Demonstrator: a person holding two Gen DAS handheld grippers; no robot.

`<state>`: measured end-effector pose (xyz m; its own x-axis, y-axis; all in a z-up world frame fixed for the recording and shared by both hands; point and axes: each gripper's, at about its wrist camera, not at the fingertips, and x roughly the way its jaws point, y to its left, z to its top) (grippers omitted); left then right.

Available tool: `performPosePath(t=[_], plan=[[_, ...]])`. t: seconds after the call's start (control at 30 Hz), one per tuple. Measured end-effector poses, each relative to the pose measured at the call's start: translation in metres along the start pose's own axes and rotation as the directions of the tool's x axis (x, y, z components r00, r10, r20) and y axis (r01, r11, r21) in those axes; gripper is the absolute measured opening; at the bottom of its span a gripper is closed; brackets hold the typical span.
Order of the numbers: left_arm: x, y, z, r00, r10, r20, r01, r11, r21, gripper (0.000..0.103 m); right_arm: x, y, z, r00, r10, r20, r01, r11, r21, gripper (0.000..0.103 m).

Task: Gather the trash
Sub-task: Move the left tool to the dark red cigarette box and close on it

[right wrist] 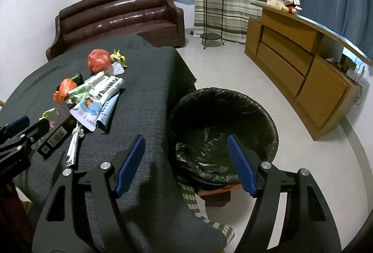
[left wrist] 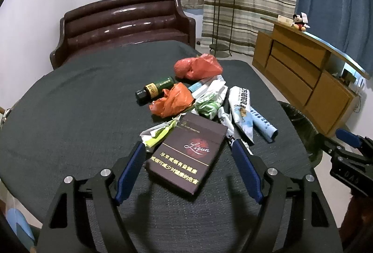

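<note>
A pile of trash lies on the dark grey cloth table (left wrist: 70,101). Nearest is a dark cigarette box (left wrist: 186,155), lying flat between the open fingers of my left gripper (left wrist: 188,148), which does not touch it. Behind it lie orange plastic bags (left wrist: 173,100), a red bag (left wrist: 198,66), a dark green bottle (left wrist: 155,88), green and white wrappers (left wrist: 207,106) and blue-white packets (left wrist: 242,111). My right gripper (right wrist: 185,143) is open and empty, over the table's edge and the black-lined trash bin (right wrist: 223,127). The pile also shows in the right wrist view (right wrist: 93,94).
A brown leather sofa (left wrist: 126,22) stands behind the table. A wooden cabinet (left wrist: 303,76) with a toy runs along the right wall. A plant stand (left wrist: 223,8) stands by the curtains. The bin sits on the tiled floor (right wrist: 233,62) right of the table.
</note>
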<state>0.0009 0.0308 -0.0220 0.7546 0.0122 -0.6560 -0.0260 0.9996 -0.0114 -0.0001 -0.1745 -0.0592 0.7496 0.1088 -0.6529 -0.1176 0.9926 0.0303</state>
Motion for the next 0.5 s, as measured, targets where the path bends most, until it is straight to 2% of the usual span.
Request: performPosePath(t=[0.07, 0.37, 0.5], plan=[[0.003, 0.000, 0.001, 1.000, -0.014, -0.011, 0.014, 1.000, 0.010, 0.074, 0.002, 0.000, 0.001, 1.000, 0.003, -0.007, -0.003, 1.000, 0.004, 0.071], [0.024, 0.003, 0.001, 0.998, 0.006, -0.066, -0.003, 0.999, 0.052, 0.078, 0.009, -0.001, 0.003, 0.999, 0.004, -0.033, -0.004, 1.000, 0.019, 0.071], [0.027, 0.006, 0.002, 0.996, -0.022, -0.082, 0.026, 0.999, 0.046, 0.078, 0.013, 0.000, 0.003, 0.999, 0.009, -0.040, -0.008, 1.000, 0.018, 0.071]])
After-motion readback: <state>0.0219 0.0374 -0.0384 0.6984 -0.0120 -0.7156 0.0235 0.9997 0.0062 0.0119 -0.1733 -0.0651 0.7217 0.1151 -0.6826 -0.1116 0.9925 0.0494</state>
